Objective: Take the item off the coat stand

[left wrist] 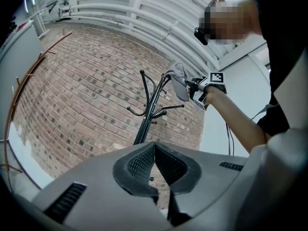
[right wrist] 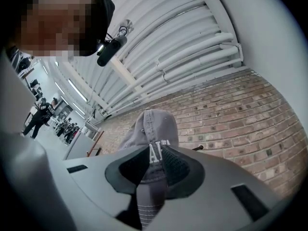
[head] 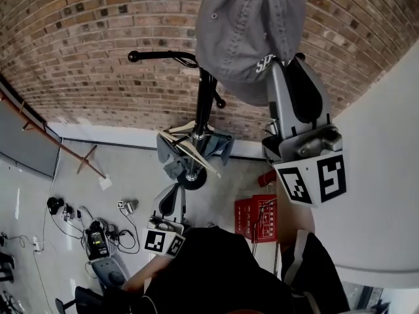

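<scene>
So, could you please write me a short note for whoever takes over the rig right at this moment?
Right gripper: raised, jaws closed on the brim of the grey cap.
Left gripper: held low, jaws together, nothing between them.
The cap hangs at the top of the black coat stand, in front of the brick wall.
Done: reach and grip.
Left: lift the cap clear of the stand, probably up and away, then bring it down.
</scene>
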Demonstrator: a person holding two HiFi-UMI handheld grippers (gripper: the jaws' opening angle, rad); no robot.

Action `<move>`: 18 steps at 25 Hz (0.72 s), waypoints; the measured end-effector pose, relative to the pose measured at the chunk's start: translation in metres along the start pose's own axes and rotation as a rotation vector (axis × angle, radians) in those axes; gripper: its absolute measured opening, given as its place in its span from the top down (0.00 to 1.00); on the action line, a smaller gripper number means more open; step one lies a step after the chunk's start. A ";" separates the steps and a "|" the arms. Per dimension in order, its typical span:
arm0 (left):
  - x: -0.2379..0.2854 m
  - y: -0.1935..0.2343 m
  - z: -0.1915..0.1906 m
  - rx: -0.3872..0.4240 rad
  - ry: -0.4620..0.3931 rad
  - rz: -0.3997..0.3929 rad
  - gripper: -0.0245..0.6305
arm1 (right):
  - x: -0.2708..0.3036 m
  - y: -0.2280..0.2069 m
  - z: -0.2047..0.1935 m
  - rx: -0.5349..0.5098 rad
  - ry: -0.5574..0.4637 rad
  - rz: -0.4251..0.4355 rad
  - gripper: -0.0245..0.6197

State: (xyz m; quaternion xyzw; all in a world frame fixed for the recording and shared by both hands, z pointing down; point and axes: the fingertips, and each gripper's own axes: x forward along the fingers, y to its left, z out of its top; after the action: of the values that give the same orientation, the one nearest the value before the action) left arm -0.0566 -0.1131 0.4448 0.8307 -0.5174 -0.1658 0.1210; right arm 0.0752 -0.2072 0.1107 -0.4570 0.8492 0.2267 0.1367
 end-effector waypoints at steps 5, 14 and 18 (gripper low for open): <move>-0.003 0.001 -0.002 -0.006 0.008 0.009 0.94 | -0.001 0.008 0.011 0.021 -0.076 -0.001 0.82; -0.013 0.000 0.009 0.036 -0.032 0.017 0.94 | -0.001 0.007 0.034 0.044 -0.164 -0.018 0.82; -0.017 0.004 0.010 0.040 -0.037 0.031 0.94 | 0.002 0.005 0.037 0.057 -0.174 0.003 0.82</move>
State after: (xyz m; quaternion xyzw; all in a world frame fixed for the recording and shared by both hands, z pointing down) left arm -0.0711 -0.1001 0.4399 0.8217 -0.5355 -0.1688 0.0975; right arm 0.0706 -0.1875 0.0787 -0.4301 0.8409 0.2417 0.2226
